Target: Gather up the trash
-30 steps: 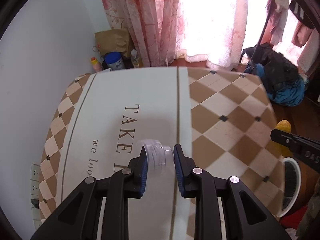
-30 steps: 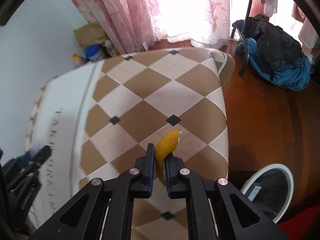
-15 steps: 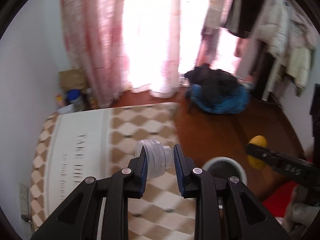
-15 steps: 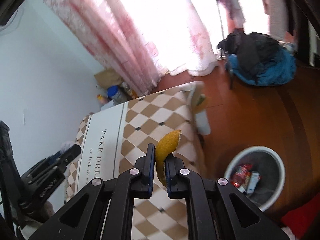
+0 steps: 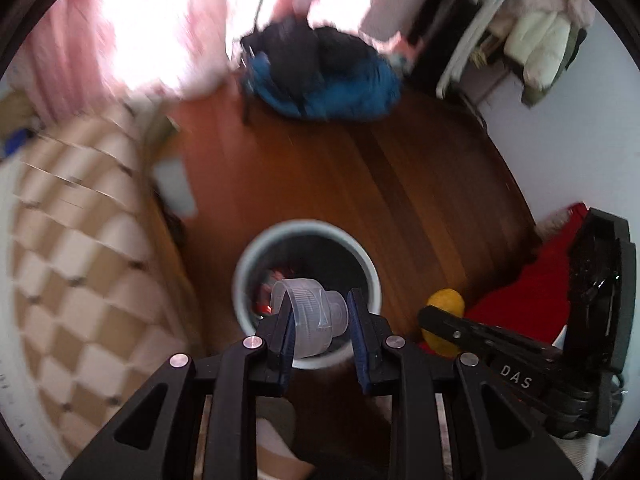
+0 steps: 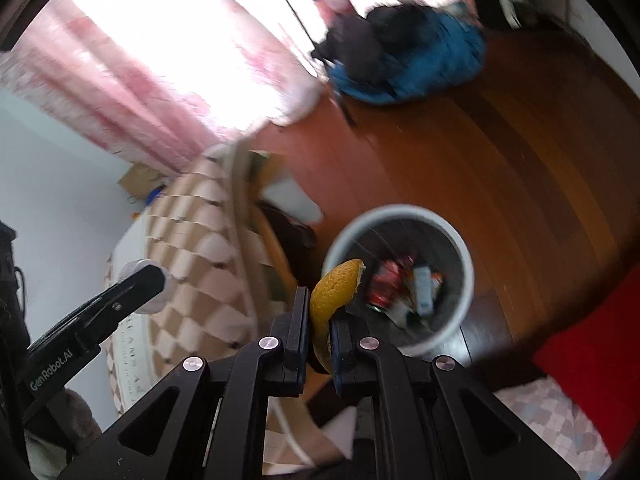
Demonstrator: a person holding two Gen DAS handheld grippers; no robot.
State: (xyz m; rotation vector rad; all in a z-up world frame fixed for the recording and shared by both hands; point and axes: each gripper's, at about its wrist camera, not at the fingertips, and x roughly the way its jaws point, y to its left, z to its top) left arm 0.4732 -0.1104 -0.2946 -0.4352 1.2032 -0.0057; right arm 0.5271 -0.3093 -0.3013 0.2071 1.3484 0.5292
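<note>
My left gripper (image 5: 319, 312) is shut on a clear plastic bottle top (image 5: 308, 320) and hangs above the mouth of a white waste bin (image 5: 244, 272) on the wooden floor. My right gripper (image 6: 320, 312) is shut on a curled yellow fruit peel (image 6: 334, 286), just left of the bin (image 6: 466, 256), which holds a red can and cartons (image 6: 404, 284). The left wrist view shows the peel (image 5: 446, 304) right of the bin. In the right wrist view the left gripper (image 6: 148, 280) sits at the left with the clear top (image 6: 132, 268).
A table with a brown and cream checked cloth (image 5: 80, 240) stands left of the bin. A blue and black heap of bags (image 5: 320, 76) lies on the floor by the pink curtain (image 6: 132, 92). Something red (image 5: 520, 292) lies to the right, with hanging clothes (image 5: 536, 36) beyond.
Both grippers have swung off the table to the right and now point down at the floor. The bin has come under the left gripper. Both grips are unchanged.
</note>
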